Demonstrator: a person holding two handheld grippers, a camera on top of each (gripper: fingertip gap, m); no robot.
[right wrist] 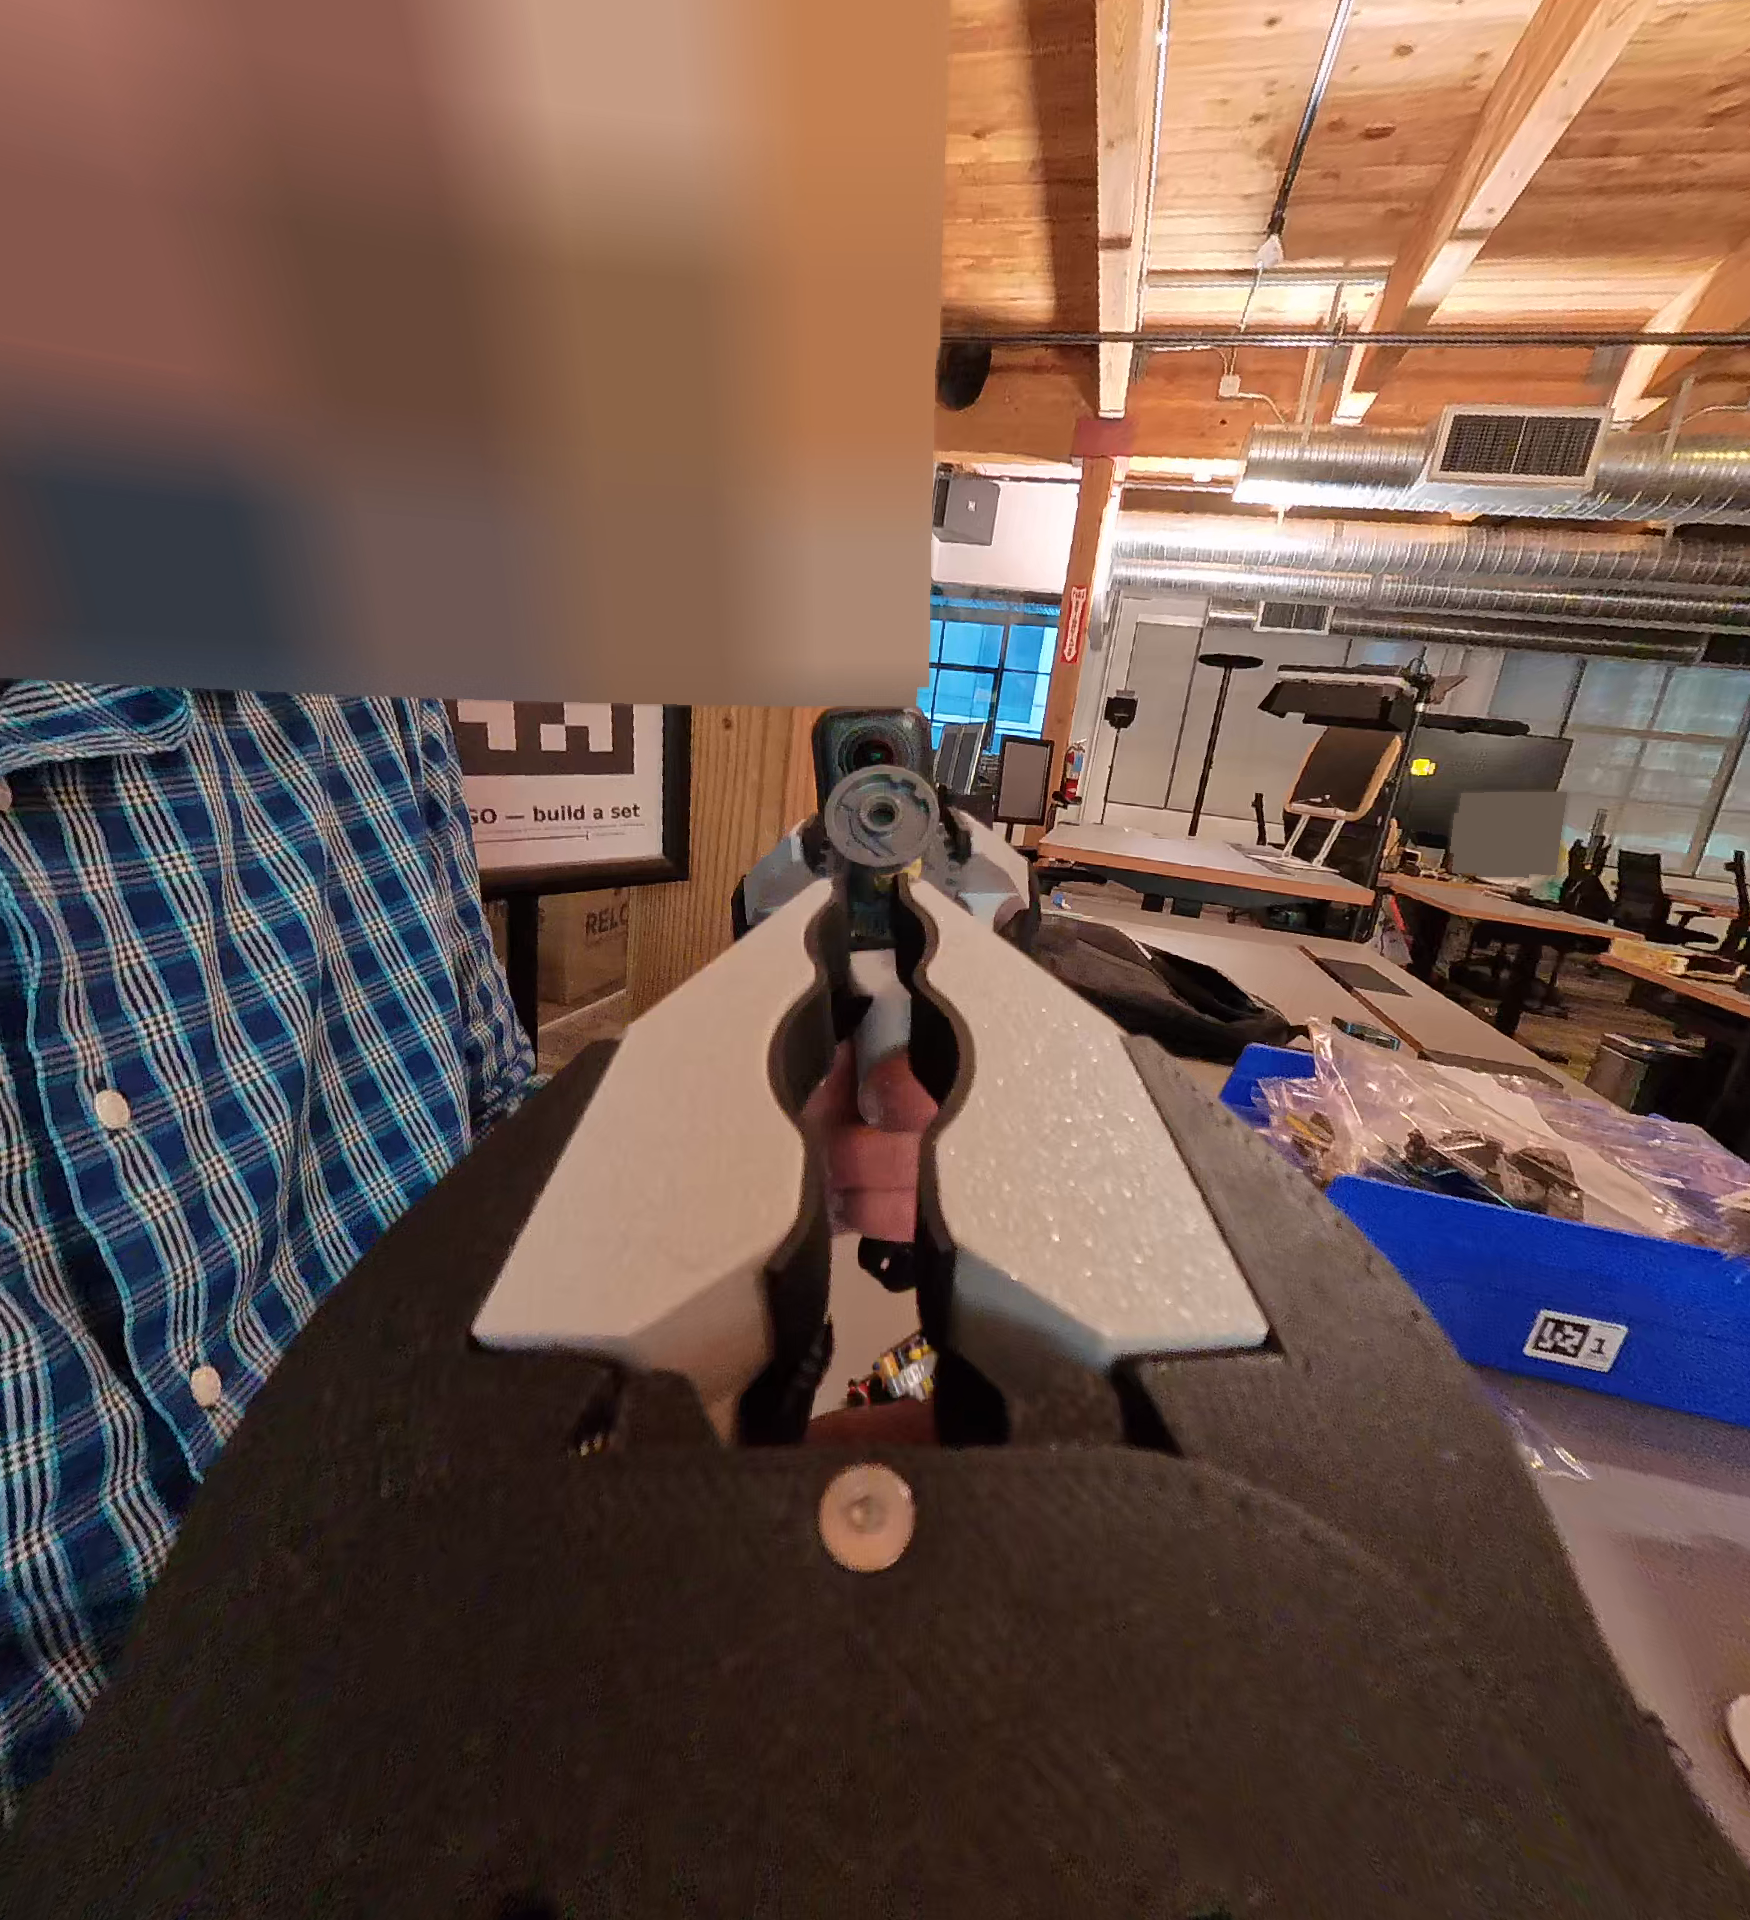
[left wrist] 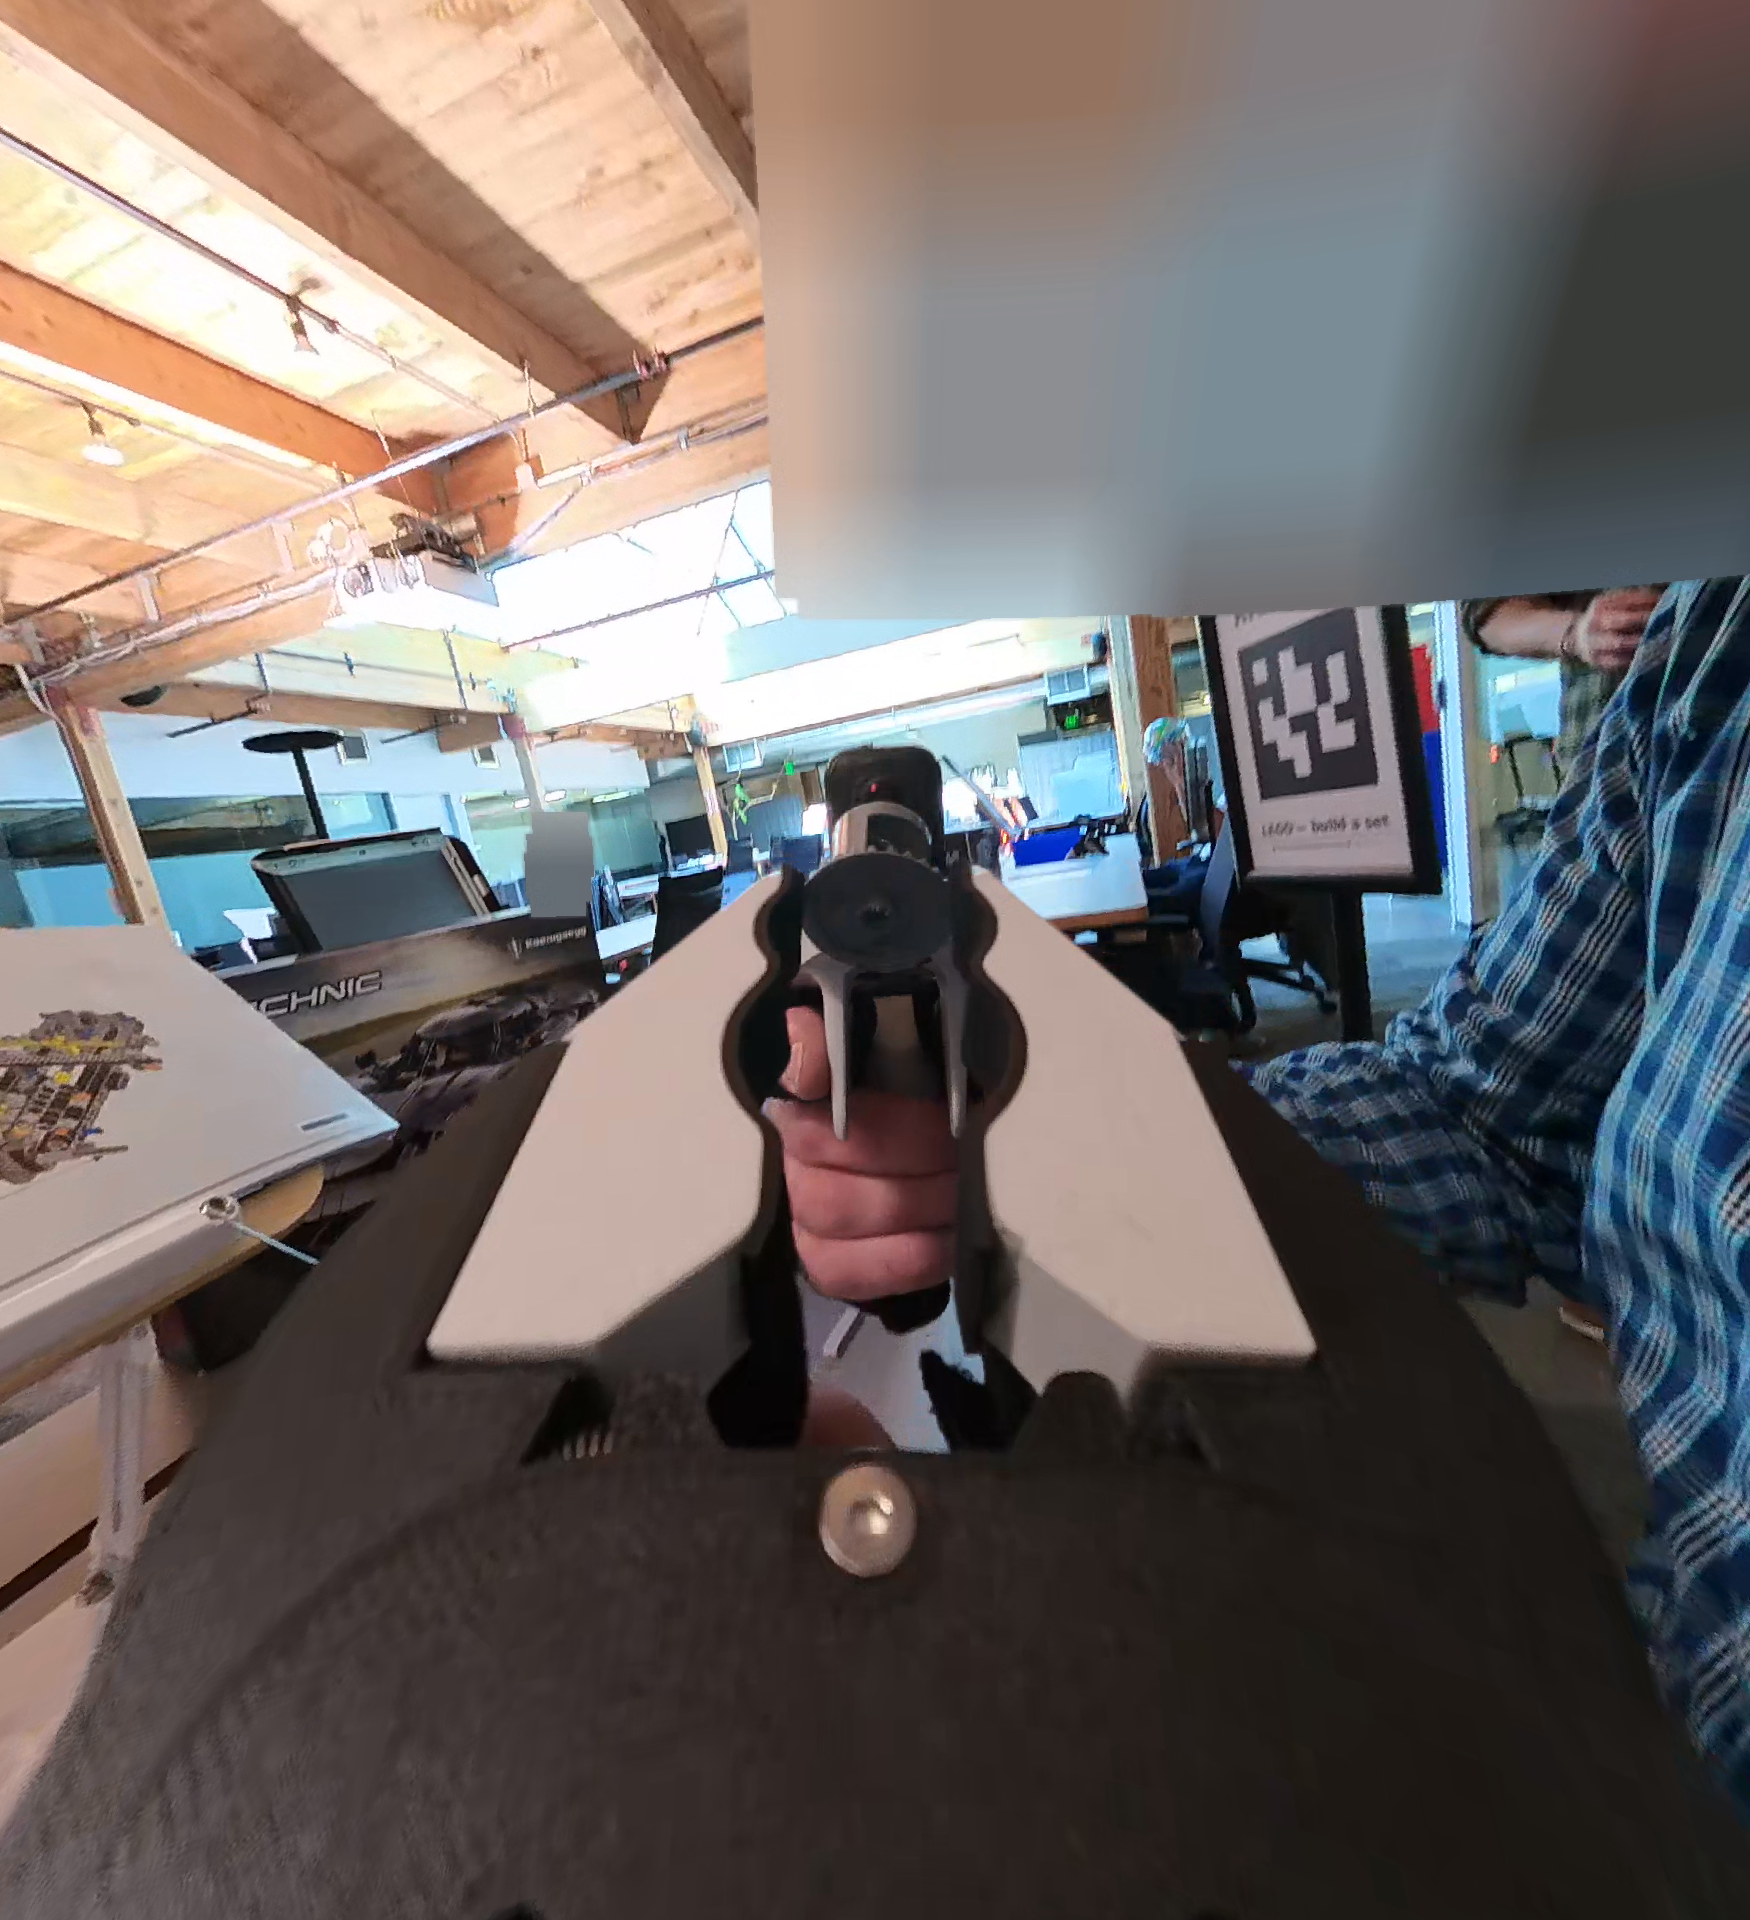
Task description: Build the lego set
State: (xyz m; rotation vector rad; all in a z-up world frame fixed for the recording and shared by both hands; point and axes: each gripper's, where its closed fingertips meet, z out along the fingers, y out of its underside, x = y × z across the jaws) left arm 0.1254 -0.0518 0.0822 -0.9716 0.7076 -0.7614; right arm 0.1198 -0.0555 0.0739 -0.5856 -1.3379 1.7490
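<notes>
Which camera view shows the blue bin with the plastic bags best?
The right wrist view shows it best: the blue bin stands on the table to the right of the right gripper, with clear plastic bags of parts inside. The left wrist view does not show the bin at all.

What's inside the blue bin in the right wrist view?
The blue bin holds clear plastic bags with dark pieces inside. Papers sit at its right end. The bags hide whatever lies beneath them.

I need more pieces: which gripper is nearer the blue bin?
Right. The blue bin sits just beside the right gripper; the left gripper is farther off, facing it tip to tip.
</notes>
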